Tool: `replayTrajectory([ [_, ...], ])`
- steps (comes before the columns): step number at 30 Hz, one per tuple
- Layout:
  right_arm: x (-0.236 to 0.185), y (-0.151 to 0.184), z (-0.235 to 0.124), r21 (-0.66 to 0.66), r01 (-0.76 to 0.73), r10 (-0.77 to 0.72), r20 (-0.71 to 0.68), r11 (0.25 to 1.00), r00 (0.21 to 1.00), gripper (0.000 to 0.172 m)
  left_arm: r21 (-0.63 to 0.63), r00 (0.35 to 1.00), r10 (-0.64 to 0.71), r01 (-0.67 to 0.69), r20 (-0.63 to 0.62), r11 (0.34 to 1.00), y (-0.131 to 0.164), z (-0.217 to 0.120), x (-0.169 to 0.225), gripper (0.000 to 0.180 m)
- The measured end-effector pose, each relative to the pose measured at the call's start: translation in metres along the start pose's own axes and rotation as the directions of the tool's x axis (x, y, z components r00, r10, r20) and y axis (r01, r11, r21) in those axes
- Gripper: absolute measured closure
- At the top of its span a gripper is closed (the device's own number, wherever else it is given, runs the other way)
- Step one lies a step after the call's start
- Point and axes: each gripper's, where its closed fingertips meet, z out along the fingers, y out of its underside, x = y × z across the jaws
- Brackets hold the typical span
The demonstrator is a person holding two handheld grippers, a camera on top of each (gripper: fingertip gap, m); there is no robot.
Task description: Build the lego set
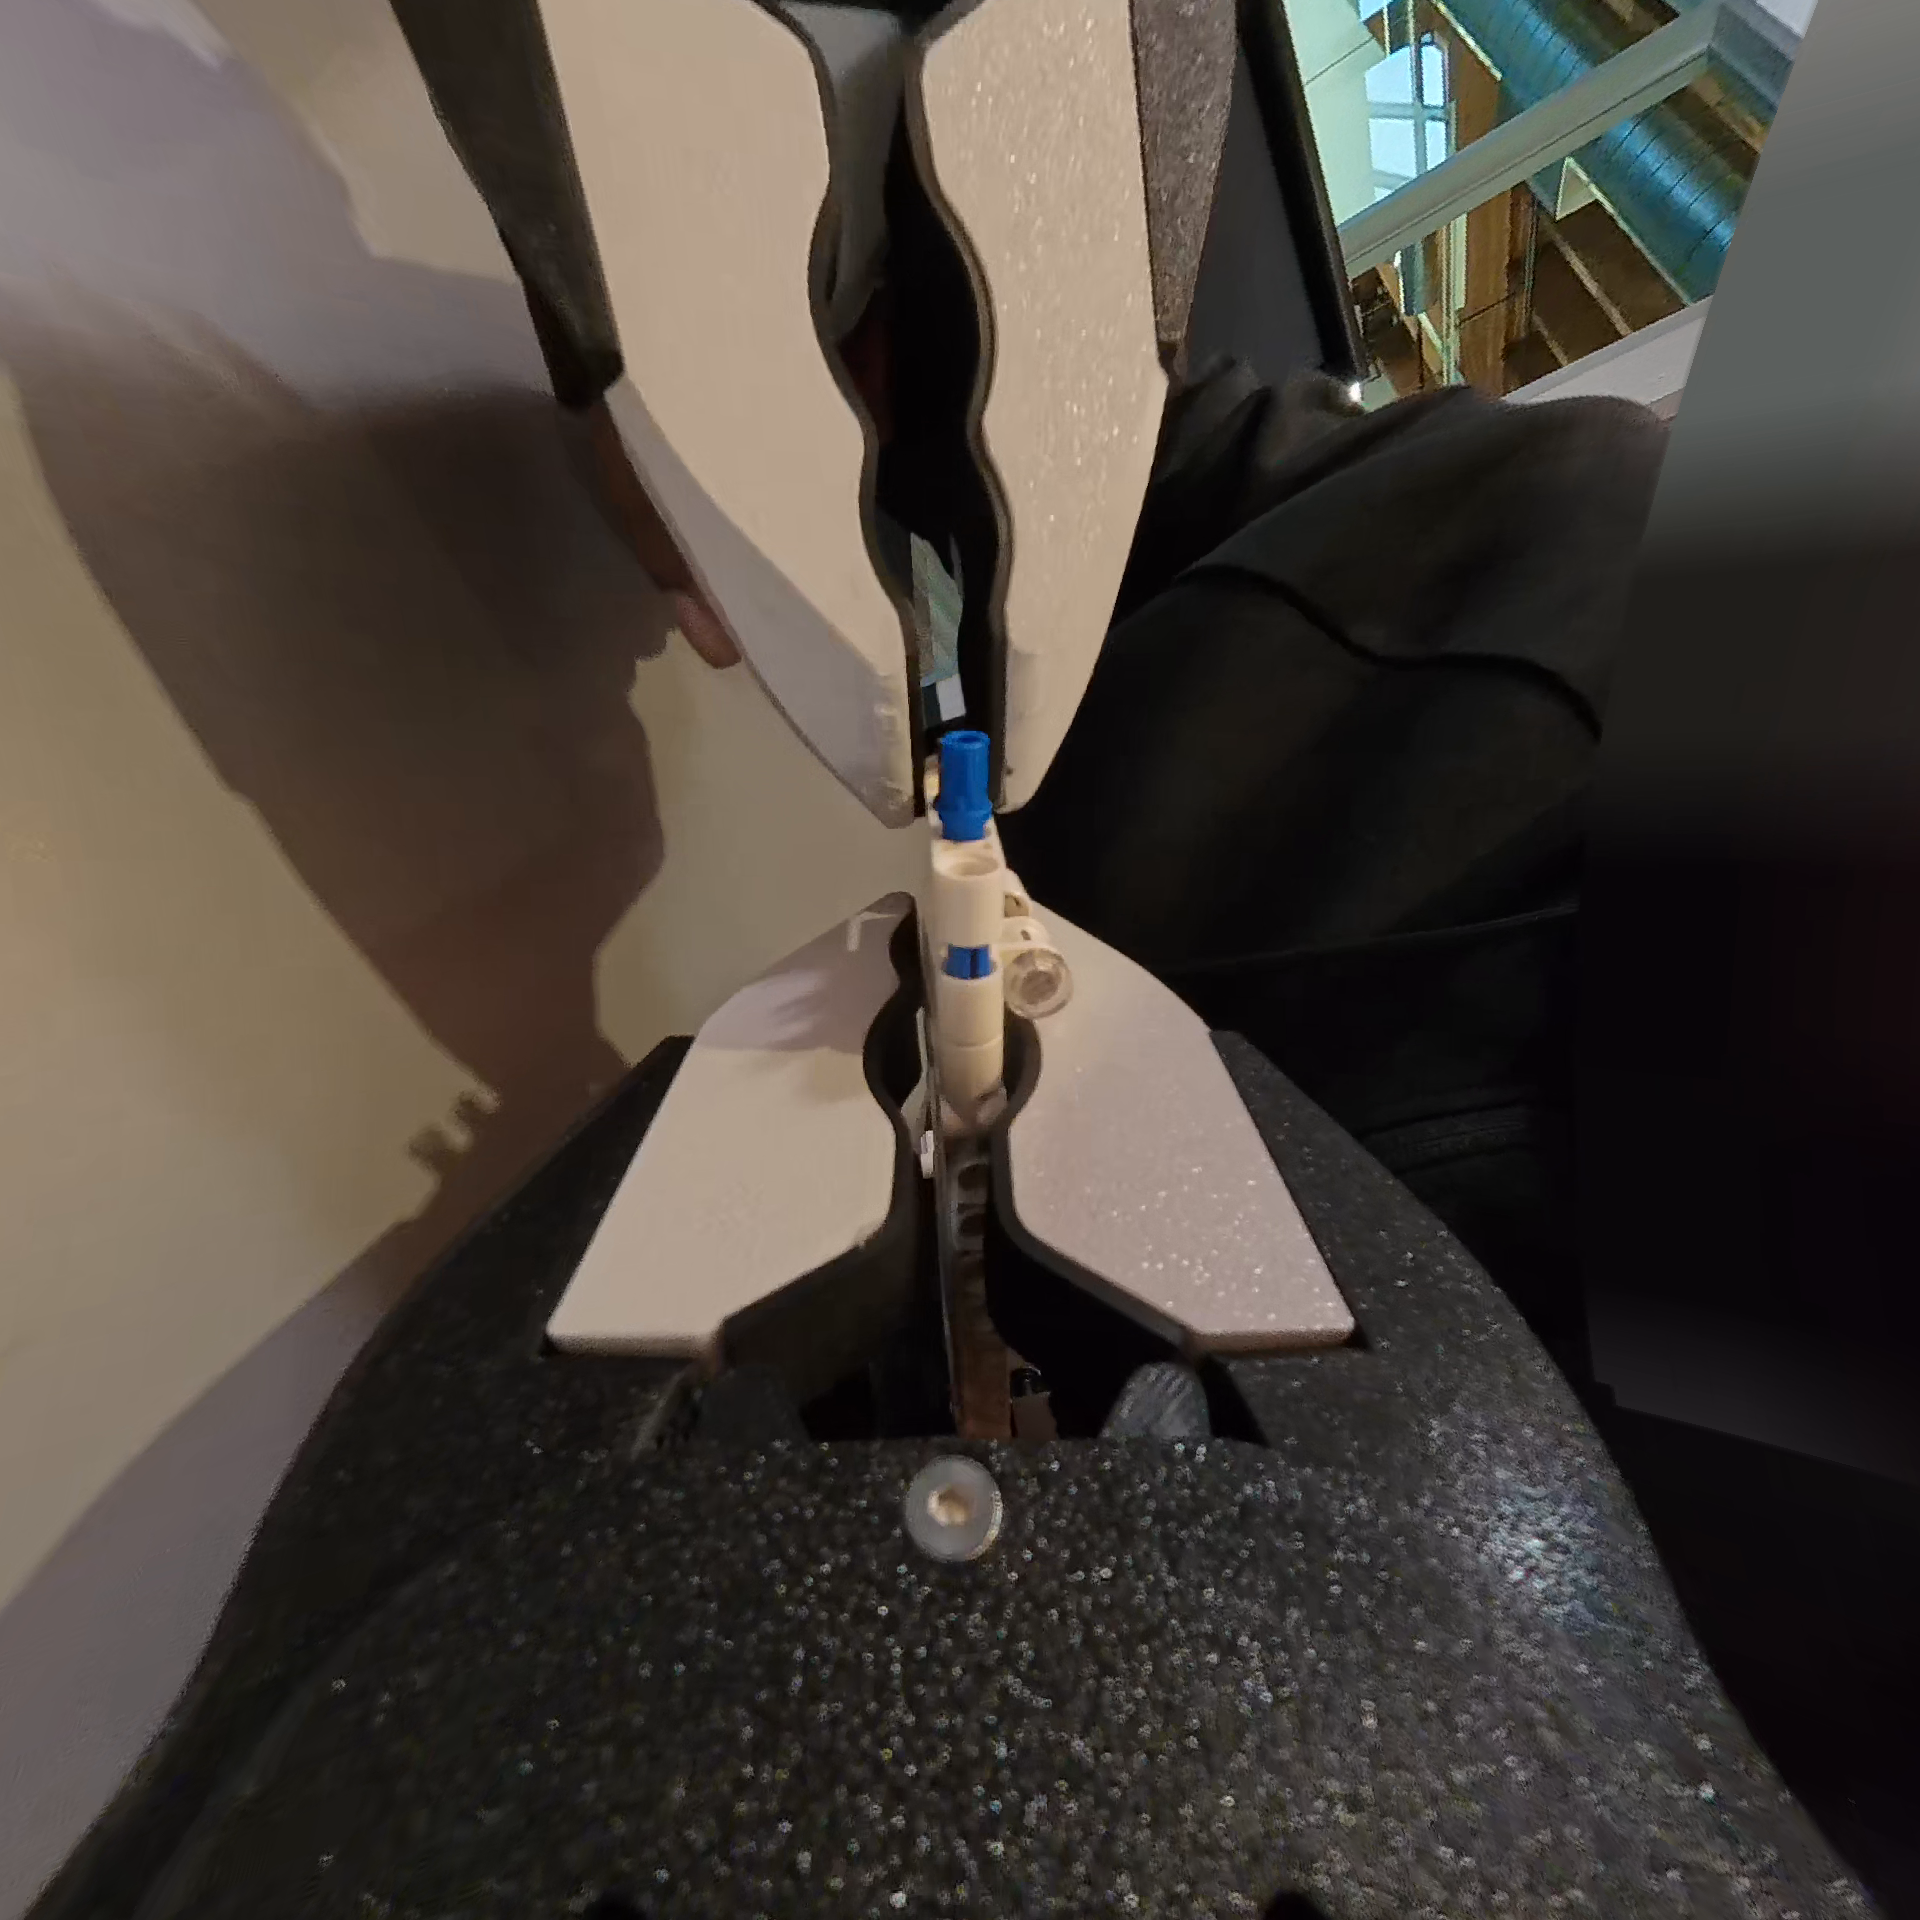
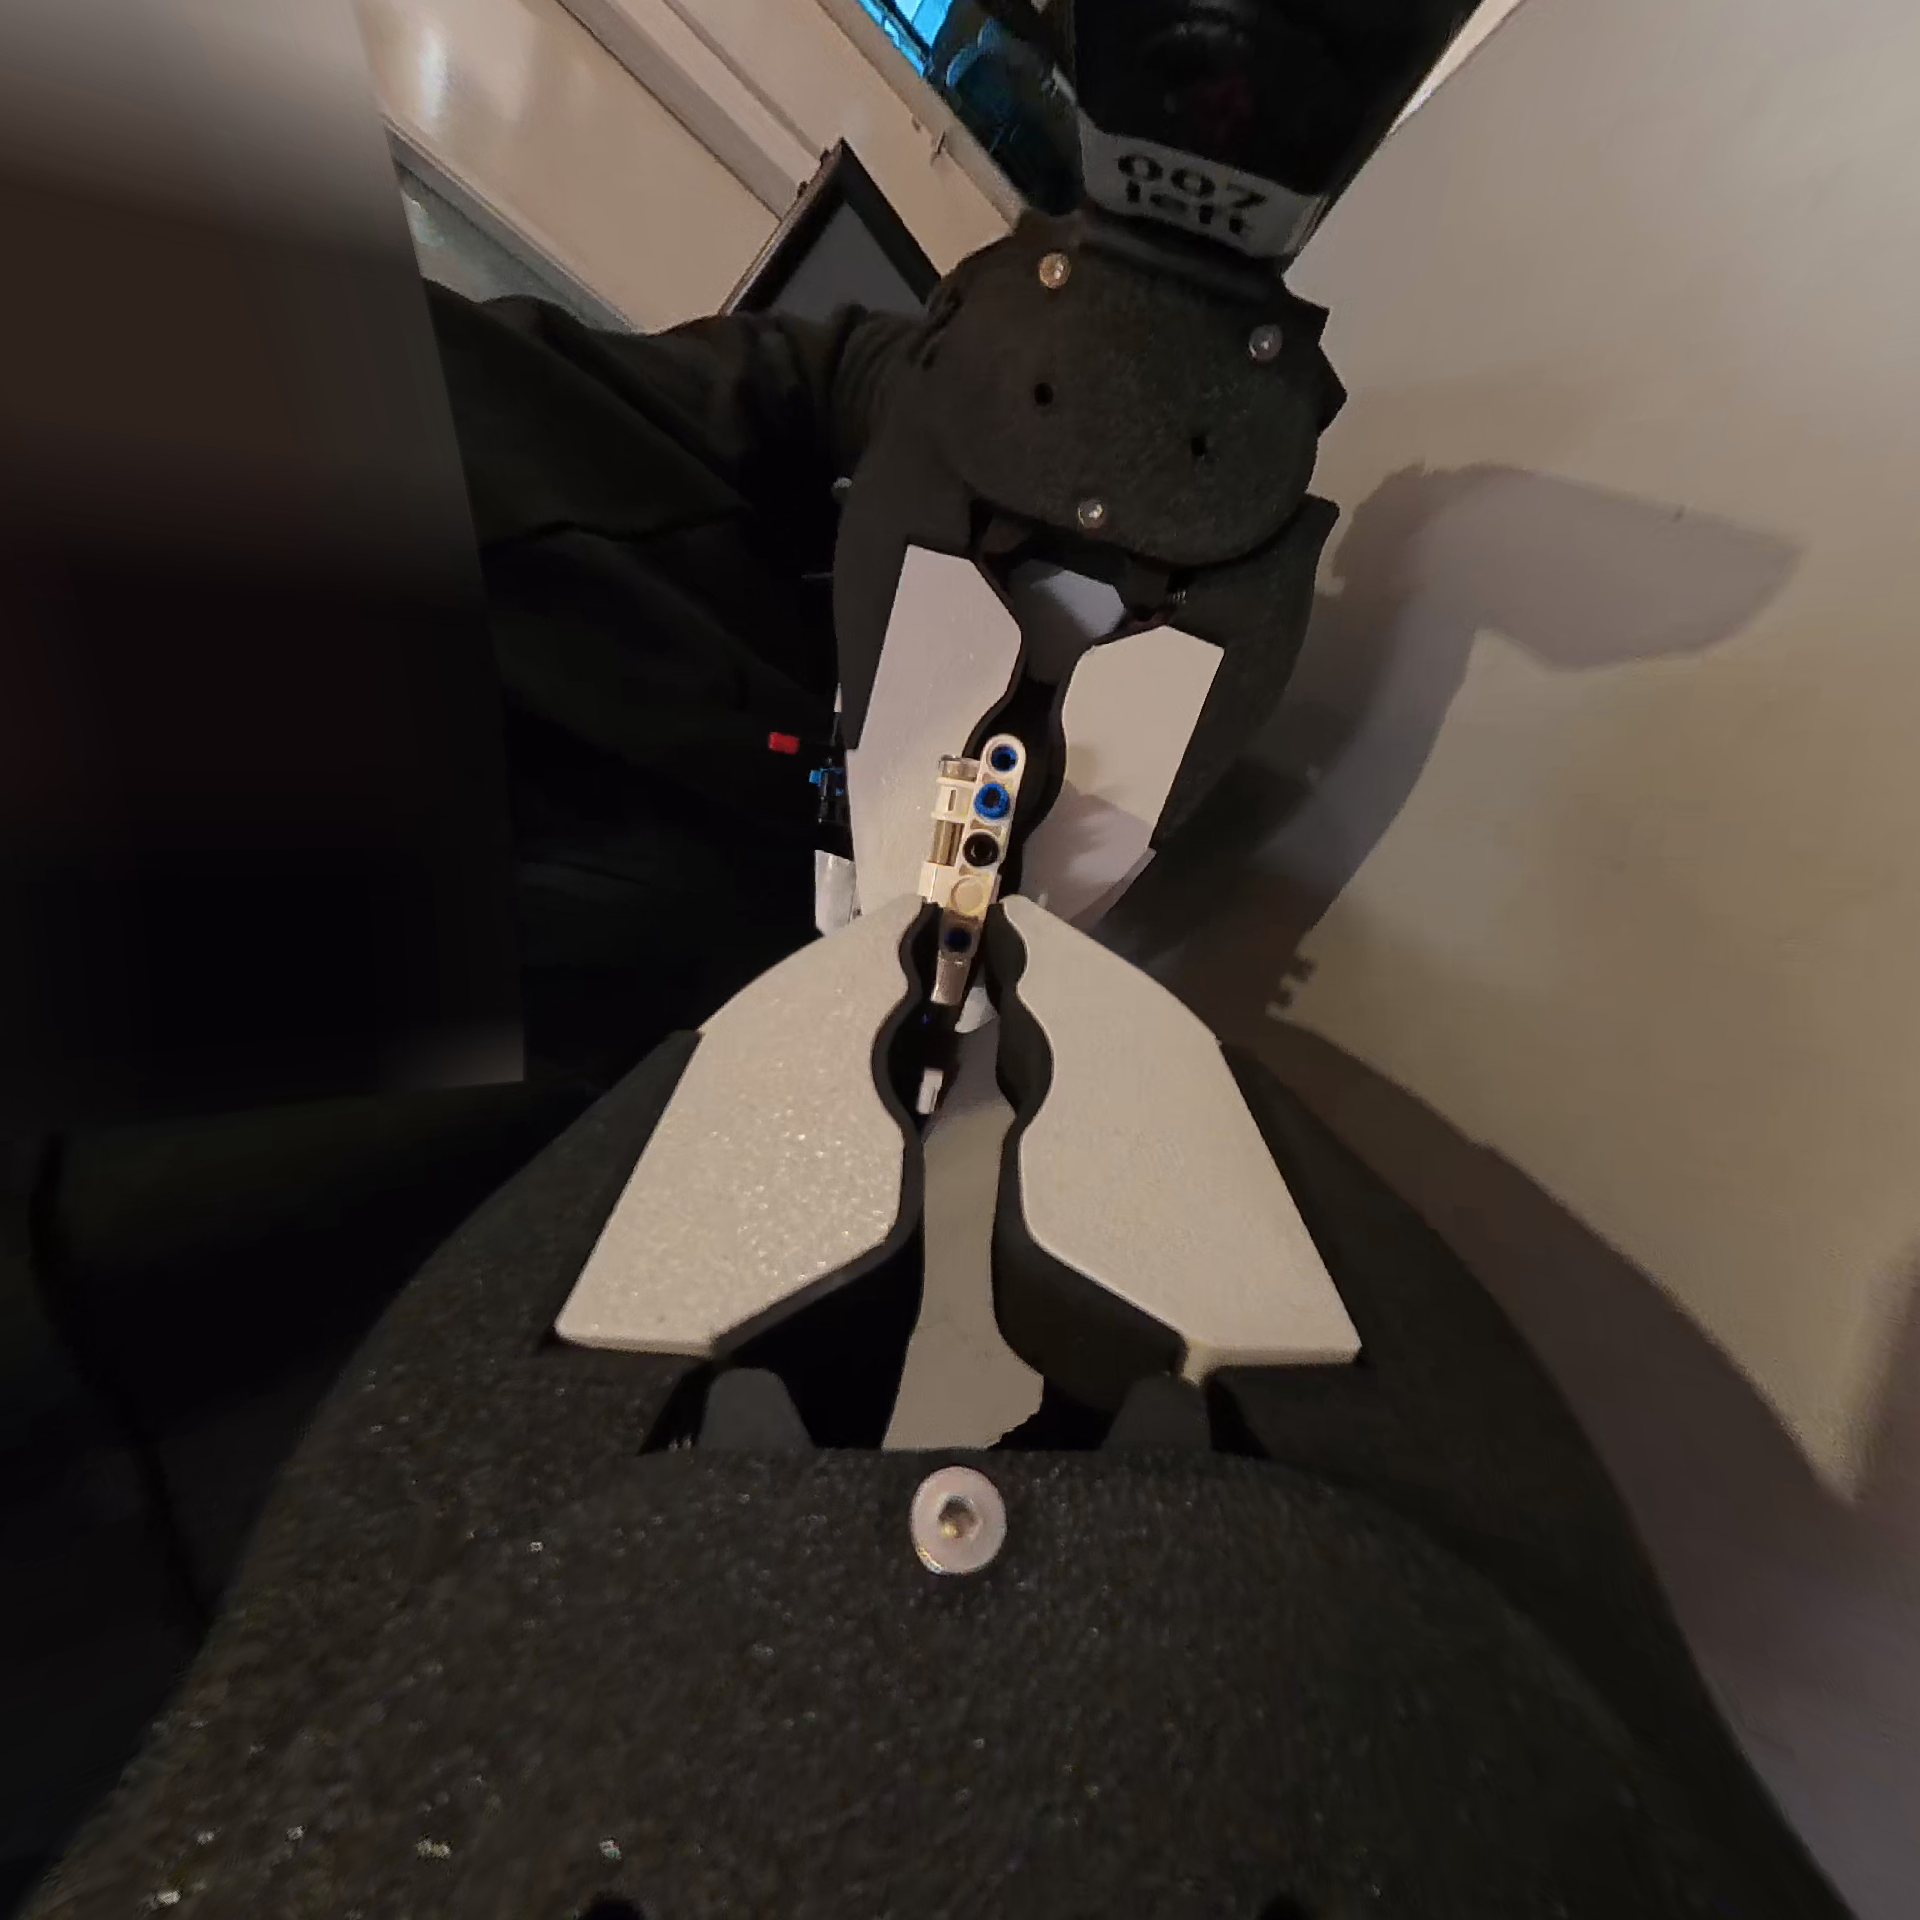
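**Two claws meeting on one small white beam assembly**

Left wrist view: the left claw (image 1: 961, 997) was nearly closed, its fingers (image 1: 790, 1101) pressed on the near end of a white beam assembly (image 1: 968, 935) of toy construction pieces. The assembly's long axis ran straight ahead along the fingers. A blue pin (image 1: 962, 784) at its far tip sat between the fingertips of the right claw (image 1: 956, 790), which faced it head-on. A clear round piece (image 1: 1042, 979) stuck out to the right. Whether the far fingertips pressed the pin or the beam behind it was hard to make out. A dark sleeve (image 1: 1351, 675) filled the right side.

Right wrist view: the right claw (image 2: 961, 920) was likewise almost shut, gripping the assembly's (image 2: 971, 821) near end. The beam extended forward into the opposing left claw (image 2: 1029, 748). The part inside the fingers was shadowed. A pale tabletop (image 2: 1558, 831) lay behind.
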Motion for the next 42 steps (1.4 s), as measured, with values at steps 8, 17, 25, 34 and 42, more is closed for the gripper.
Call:
replayTrajectory([
  [8,0.001,-0.011,-0.007,0.103,0.119,-0.112,-0.073,0.987,0.991,0.152,0.02,1.0,-0.003,0.003,-0.003,1.0,-0.001,-0.008,-0.001,0.172],
  [17,0.011,-0.022,-0.018,0.208,0.21,-0.165,-0.212,0.955,0.963,0.163,0.027,1.0,-0.007,0.007,0.006,1.0,-0.001,-0.016,-0.002,0.173],
  [25,0.009,-0.023,-0.014,0.099,0.254,-0.222,-0.255,0.962,0.941,0.172,0.025,1.0,0.002,-0.003,0.019,1.0,-0.002,-0.015,-0.003,0.172],
  [34,0.007,-0.025,-0.019,0.069,0.263,-0.237,-0.259,0.962,0.936,0.172,0.015,1.0,0.015,-0.015,0.025,1.0,-0.001,-0.013,-0.004,0.172],
  [42,0.007,-0.018,-0.006,0.034,0.243,-0.231,-0.208,0.969,0.95,0.172,0.017,1.0,0.011,-0.012,0.022,1.0,-0.002,-0.012,-0.003,0.172],
])
